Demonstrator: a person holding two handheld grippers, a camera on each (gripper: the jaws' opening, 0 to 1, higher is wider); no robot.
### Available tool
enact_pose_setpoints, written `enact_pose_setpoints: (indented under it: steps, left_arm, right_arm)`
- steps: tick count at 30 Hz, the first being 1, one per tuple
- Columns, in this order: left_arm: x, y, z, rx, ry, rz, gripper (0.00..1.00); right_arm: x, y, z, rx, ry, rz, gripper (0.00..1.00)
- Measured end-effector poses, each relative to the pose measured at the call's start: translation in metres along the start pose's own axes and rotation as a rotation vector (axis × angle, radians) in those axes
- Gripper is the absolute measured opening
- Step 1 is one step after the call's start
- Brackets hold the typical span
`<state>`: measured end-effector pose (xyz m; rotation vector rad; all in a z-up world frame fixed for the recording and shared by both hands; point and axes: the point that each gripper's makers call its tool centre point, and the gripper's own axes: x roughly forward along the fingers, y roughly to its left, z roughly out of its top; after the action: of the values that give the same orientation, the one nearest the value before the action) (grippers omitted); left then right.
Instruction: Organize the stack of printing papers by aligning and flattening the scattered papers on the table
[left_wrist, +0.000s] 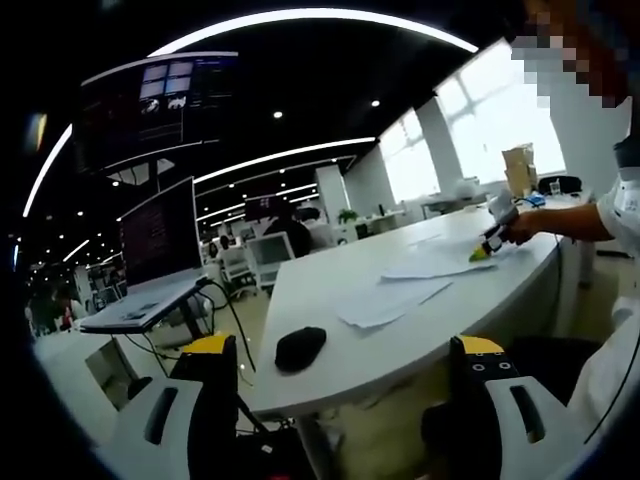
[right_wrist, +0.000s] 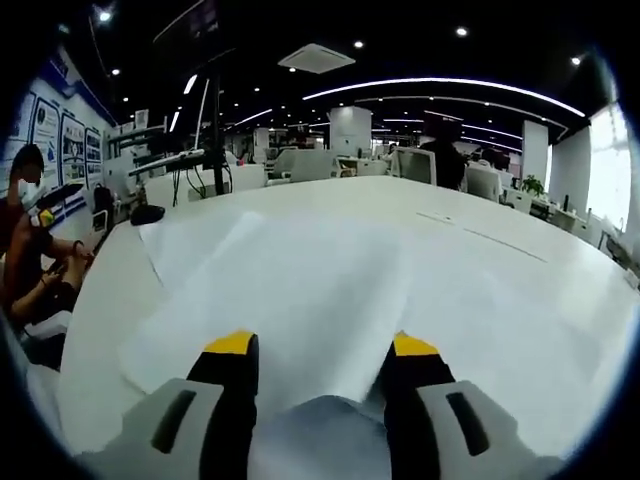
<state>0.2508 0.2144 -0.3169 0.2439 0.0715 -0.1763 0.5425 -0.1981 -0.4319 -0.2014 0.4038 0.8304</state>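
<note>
You are in a large open office with dark ceiling, strip lights and bright windows, working at a long white bench (left_wrist: 330, 360).

In the left gripper view, your left gripper (left_wrist: 345, 375) is held off the near corner of the bench, its two yellow-tipped fingers (left_wrist: 212, 345) spread wide apart with nothing between them and touching nothing. Between them, on the bench, lies a black mouse (left_wrist: 299, 346). Beyond it the scattered papers (left_wrist: 392, 300) lie loosely overlapping, fanned out of line, with more sheets farther along the bench. At the far end your right hand (left_wrist: 521, 228) holds the right gripper (left_wrist: 482, 254) down at the edge of those farther sheets. A laptop (left_wrist: 155, 250) stands on a raised stand to the left of the bench.

In the right gripper view, the right gripper (right_wrist: 322, 350) sits low over the bench (right_wrist: 540, 300), its fingers (right_wrist: 232, 345) released and well apart, the tips resting on or just above a sheet of the papers (right_wrist: 290, 280), which spreads forward and to the left; you cannot tell whether they actually touch it. A seated person (right_wrist: 30, 250) is at the left edge.
</note>
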Motion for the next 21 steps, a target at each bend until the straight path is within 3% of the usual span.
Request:
enact_pose_setpoints:
  steps: [6, 15, 21]
  left_arm:
    - [0.0014, -0.0016, 0.0000, 0.003, 0.001, -0.007, 0.90]
    - [0.0015, -0.0003, 0.0016, 0.005, -0.003, -0.005, 0.89]
    - [0.0017, -0.0005, 0.0018, 0.004, -0.006, -0.005, 0.89]
  right_arm:
    - [0.0017, 0.0043, 0.0008, 0.007, -0.008, 0.009, 0.26]
    - [0.0030, 0.0034, 0.0020, 0.019, 0.002, -0.001, 0.18]
    - [0.0033, 0.0050, 0.0006, 0.030, -0.033, -0.008, 0.10]
